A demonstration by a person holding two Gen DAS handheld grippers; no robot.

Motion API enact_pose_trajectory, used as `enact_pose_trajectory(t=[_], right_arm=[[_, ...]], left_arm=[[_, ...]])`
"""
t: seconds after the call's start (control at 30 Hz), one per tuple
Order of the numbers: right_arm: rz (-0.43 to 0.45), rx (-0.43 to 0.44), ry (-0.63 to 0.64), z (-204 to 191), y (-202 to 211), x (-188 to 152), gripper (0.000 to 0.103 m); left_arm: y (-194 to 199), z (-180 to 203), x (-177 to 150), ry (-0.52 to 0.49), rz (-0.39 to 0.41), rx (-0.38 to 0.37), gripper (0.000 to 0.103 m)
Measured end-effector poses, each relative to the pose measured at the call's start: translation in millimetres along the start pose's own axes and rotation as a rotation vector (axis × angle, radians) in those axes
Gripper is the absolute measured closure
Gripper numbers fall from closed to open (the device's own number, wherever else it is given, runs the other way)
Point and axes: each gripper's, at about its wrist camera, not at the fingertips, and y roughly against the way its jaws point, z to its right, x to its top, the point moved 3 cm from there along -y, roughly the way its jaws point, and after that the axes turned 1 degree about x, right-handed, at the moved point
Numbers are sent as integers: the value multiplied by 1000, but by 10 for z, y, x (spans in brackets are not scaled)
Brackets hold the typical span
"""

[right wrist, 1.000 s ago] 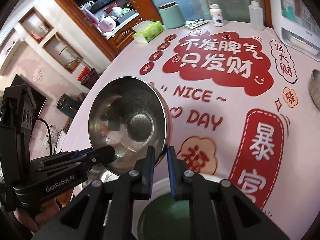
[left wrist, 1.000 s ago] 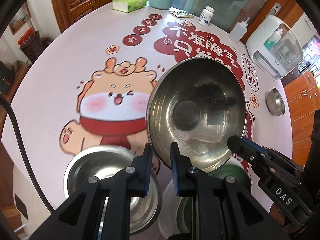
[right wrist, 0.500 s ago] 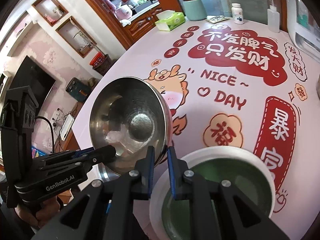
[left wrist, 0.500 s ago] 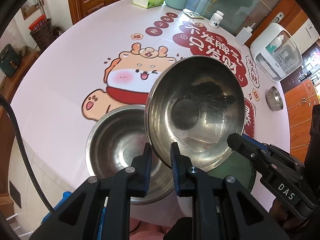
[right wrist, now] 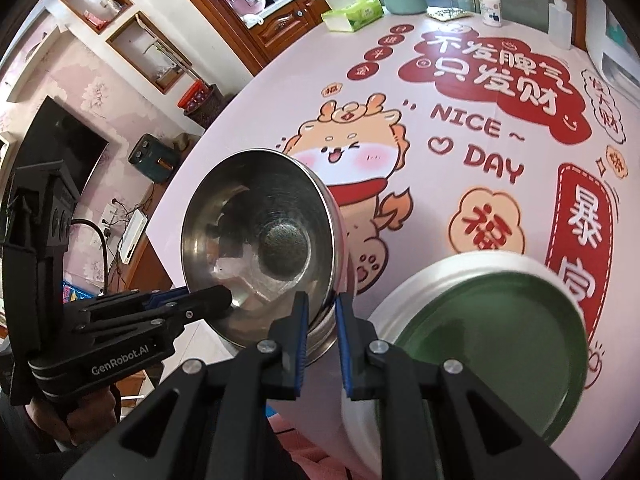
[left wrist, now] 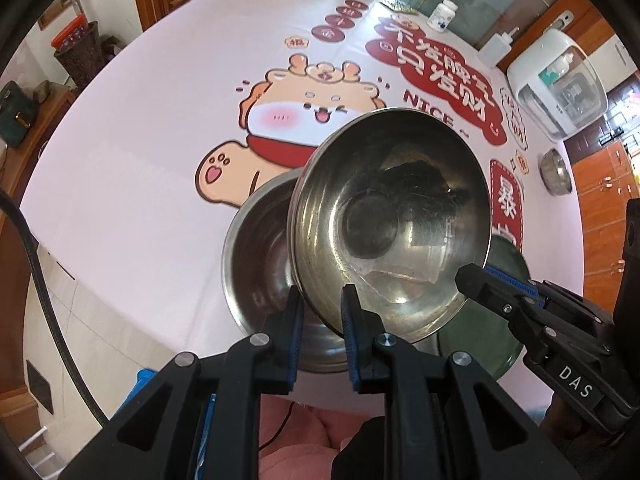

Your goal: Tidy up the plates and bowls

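Left tongs (left wrist: 322, 312): nearly closed, pinching the near rim of the held bowl (left wrist: 392, 216), one pad inside the rim and one outside.
Right tongs (right wrist: 321, 318): nearly closed on the same bowl's rim at another spot; both pairs carry it together.
Held bowl: steel, tilted, mouth toward the cameras, in the air above the near edge of the table (left wrist: 140, 160).
Second bowl (left wrist: 260, 256): steel, on the table just behind and below the held one, partly covered by it.
Plate (right wrist: 492, 344): green with a white rim, on the table just right of the bowls.
Step, as I judge it: nesting the held bowl into the second bowl.
Doing it well: level the bowl first, centre it over the lower mouth, lower both tongs at one pace, and release only once it is seated; thin rims slip easily.
Far bowl (left wrist: 556, 170): small, steel, well apart near the far right edge.
Hard to tell: the gap between the two bowls; the lower bowl's right side and the plate's near part are covered.
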Motion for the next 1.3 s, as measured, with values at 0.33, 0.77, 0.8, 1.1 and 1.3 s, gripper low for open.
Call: enact_pose_trajectory(t=[0.33, 0.77, 0.8, 1.1, 1.3], right_arm=[[-27, -37, -107, -98, -137, -171, 90], [16, -95, -274, -186, -228, -329, 89], [21, -101, -291, -195, -235, -345, 89], [92, -159, -375, -289, -176, -412, 86], [127, -185, -396, -378, -140, -448, 86]], left_arm=[[-168, -173, -30, -82, -103, -25, 86], [-286, -270, 37, -227, -175, -67, 84], [-292, -273, 47, -238, -178, -70, 84], [-281, -308, 106, -340, -185, -103, 82], [-245, -350, 112, -375, -170, -128, 81]])
